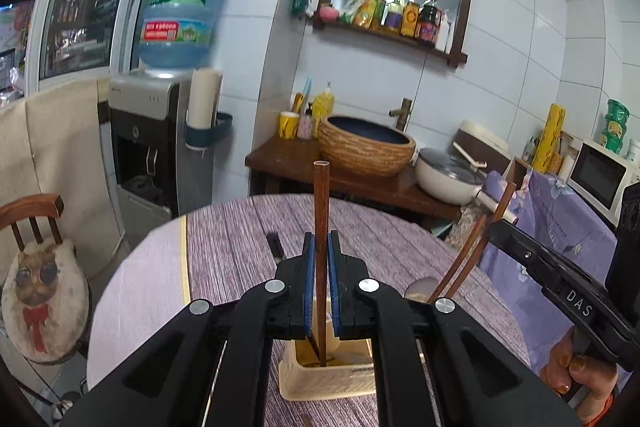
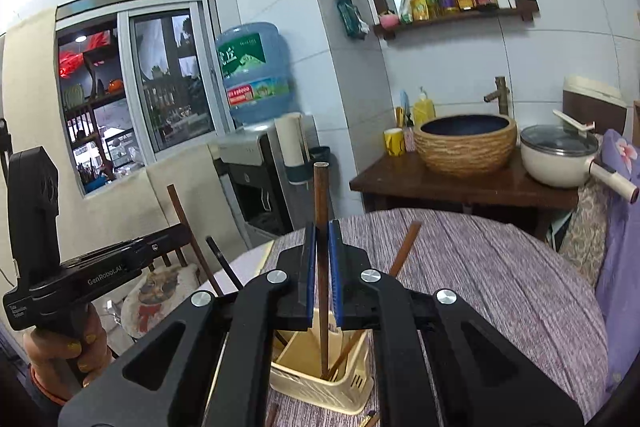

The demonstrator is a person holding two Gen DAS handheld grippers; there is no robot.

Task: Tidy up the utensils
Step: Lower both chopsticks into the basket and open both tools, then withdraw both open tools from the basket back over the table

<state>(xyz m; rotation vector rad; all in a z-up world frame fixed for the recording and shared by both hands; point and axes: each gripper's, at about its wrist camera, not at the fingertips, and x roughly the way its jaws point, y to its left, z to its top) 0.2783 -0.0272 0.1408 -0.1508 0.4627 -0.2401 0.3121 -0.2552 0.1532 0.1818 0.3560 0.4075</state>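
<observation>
In the left wrist view my left gripper [image 1: 321,239] is shut on a brown wooden chopstick [image 1: 321,195]. It stands upright with its lower end inside a cream plastic utensil holder [image 1: 328,383] on the table. My right gripper [image 1: 496,223] reaches in from the right beside two slanted brown chopsticks [image 1: 468,251]. In the right wrist view my right gripper [image 2: 322,227] is shut on an upright brown chopstick [image 2: 321,195], whose foot is in the holder [image 2: 320,387]. Another chopstick [image 2: 404,247] leans in the holder. The left gripper [image 2: 184,231] comes in from the left with its chopstick [image 2: 178,207].
A round table with a purple striped cloth [image 1: 380,227] carries the holder. A dark stick [image 2: 224,263] rises left of my right gripper. A chair with a cat cushion [image 1: 40,291] stands at the left. A water dispenser [image 1: 148,147], a basin [image 1: 364,147] and a pot [image 1: 448,179] lie beyond.
</observation>
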